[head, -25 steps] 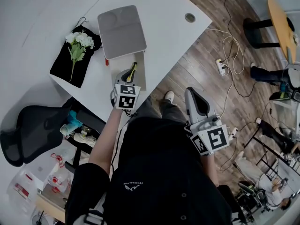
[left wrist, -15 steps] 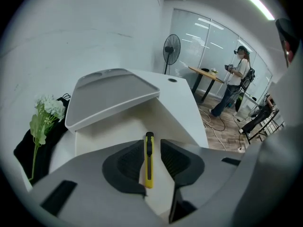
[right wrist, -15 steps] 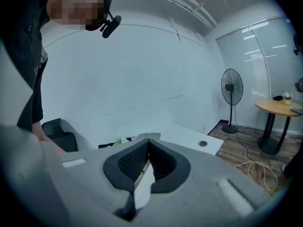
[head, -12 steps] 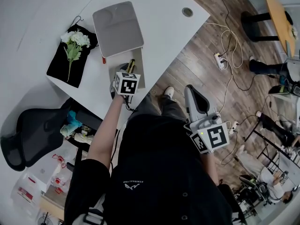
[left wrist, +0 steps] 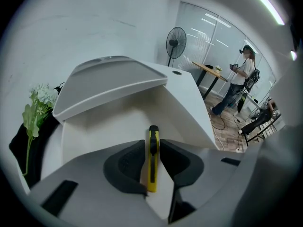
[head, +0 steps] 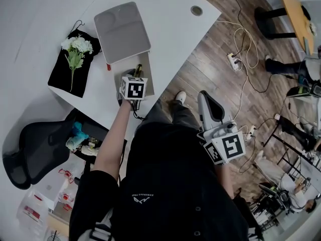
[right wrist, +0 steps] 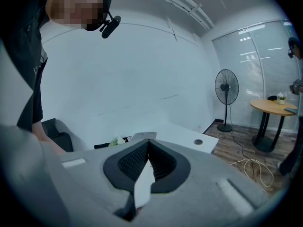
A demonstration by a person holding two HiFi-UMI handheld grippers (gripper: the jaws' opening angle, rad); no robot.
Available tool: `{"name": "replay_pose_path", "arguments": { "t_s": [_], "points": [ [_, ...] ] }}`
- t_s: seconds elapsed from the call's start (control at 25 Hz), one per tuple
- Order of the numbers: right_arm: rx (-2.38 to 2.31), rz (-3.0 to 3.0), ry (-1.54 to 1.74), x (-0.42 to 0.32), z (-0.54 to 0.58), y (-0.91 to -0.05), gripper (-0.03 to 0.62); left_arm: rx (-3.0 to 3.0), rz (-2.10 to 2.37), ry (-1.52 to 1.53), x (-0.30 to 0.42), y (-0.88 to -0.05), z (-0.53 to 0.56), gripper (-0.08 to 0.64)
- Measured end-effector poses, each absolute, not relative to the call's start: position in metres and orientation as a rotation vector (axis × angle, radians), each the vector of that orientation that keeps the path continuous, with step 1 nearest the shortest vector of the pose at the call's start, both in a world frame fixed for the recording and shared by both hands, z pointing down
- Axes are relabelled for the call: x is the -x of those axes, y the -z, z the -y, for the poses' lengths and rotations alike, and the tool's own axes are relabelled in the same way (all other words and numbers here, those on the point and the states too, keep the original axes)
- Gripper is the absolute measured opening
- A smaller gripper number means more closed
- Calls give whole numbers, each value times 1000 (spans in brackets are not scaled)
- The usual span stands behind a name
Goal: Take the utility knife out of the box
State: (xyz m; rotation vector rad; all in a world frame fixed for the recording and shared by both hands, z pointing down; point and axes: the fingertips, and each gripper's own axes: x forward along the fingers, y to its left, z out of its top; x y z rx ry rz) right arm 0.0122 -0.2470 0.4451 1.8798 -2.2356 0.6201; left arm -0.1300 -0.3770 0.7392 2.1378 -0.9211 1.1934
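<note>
yellow utility knife [left wrist: 152, 174] sits in the open white box [left wrist: 94, 126], our left gripper [left wrist: 151, 145] clamped on it, while our right gripper [right wrist: 148, 148] to the right holds its jaws together.

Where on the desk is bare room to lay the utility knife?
The widest bare desk lies between the box lid and the cable hole. A narrow strip separates the black cloth from the box. Crowded: the near edge, where the left hand-held gripper holds the utility knife.

Black short-sleeved shirt [head: 170, 185] with white logo, pale grey left gripper [left wrist: 152, 148] and right gripper [right wrist: 147, 150], black pads [left wrist: 125, 167], black-and-white marker cubes [head: 133, 89].
</note>
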Motion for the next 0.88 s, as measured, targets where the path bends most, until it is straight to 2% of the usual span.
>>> {"name": "replay_pose_path", "arguments": {
  "t_s": [0.16,0.88],
  "points": [
    [-1882,2233,-624,-12,251,-447,5,-2130,932,-1185,133,-740,381,64],
    [-1867,2272,-614,-19,245,-442,5,-2175,1006,-1158,129,-714,381,61]
  ]
}}
